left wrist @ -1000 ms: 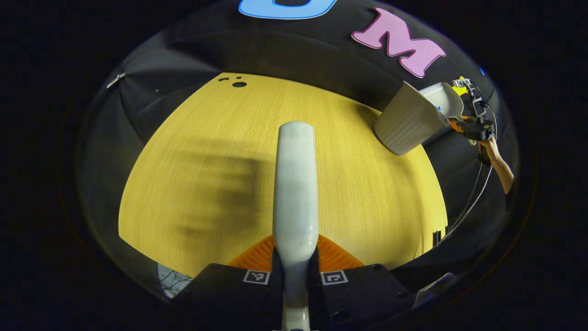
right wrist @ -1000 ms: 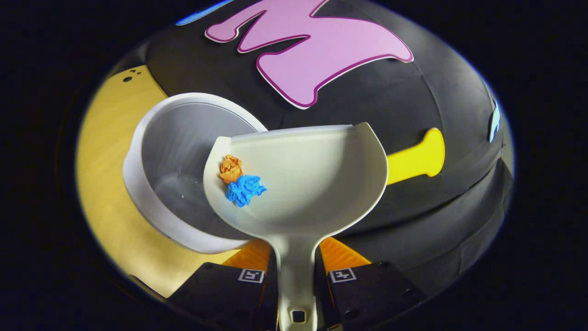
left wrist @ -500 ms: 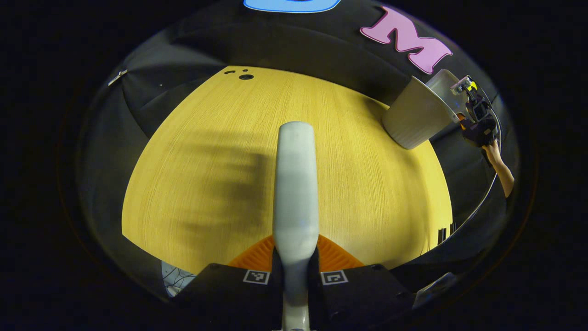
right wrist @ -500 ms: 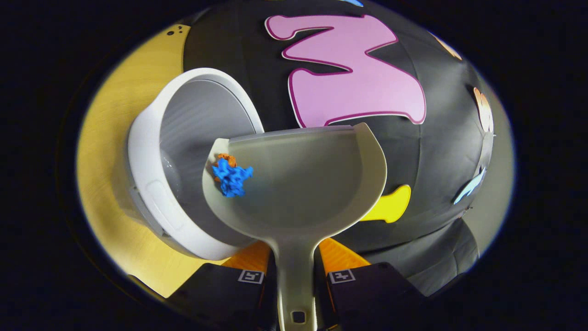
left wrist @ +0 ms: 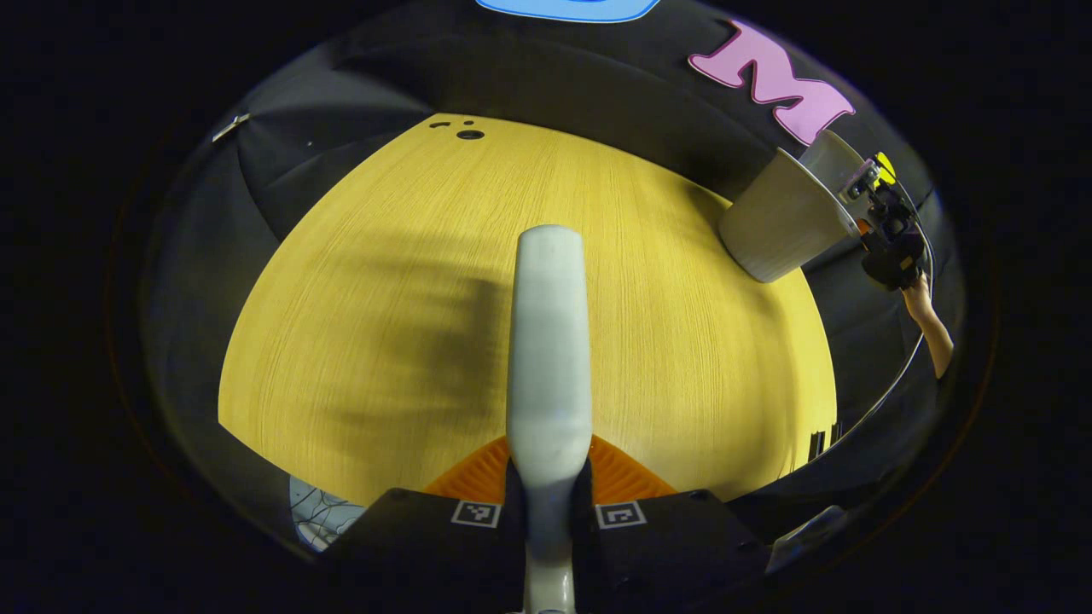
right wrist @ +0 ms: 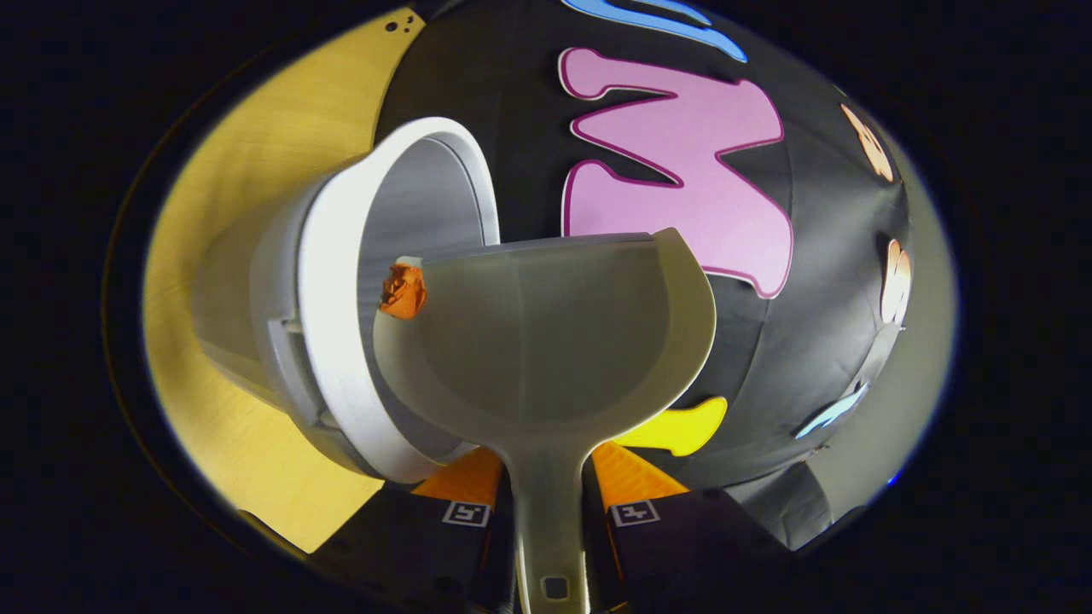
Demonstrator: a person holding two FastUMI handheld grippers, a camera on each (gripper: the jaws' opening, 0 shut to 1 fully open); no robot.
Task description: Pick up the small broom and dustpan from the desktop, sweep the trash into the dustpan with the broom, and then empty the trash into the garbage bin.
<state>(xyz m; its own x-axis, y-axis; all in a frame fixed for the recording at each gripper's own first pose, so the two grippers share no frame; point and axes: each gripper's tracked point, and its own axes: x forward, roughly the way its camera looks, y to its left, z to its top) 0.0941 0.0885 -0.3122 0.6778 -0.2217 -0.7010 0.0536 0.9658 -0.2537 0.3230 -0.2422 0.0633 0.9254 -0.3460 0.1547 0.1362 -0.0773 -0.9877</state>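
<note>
In the left gripper view my left gripper is shut on the small broom's pale handle, which points out over the yellow wooden desktop. The white garbage bin stands at the desk's far right, with the other gripper and a hand behind it. In the right gripper view my right gripper is shut on the handle of the grey dustpan, which is tilted over the rim of the bin. An orange crumpled scrap clings at the pan's left edge, over the bin's mouth.
Small dark holes mark the desktop's far edge. A metal clip is on the cloth wall at the far left. A cable hangs below the hand on the right.
The dustpan has tipped further toward the bin. The blue scrap has slid off the pan and out of sight; the orange scrap has slid to the pan's edge. The broom has stayed nearly still.
</note>
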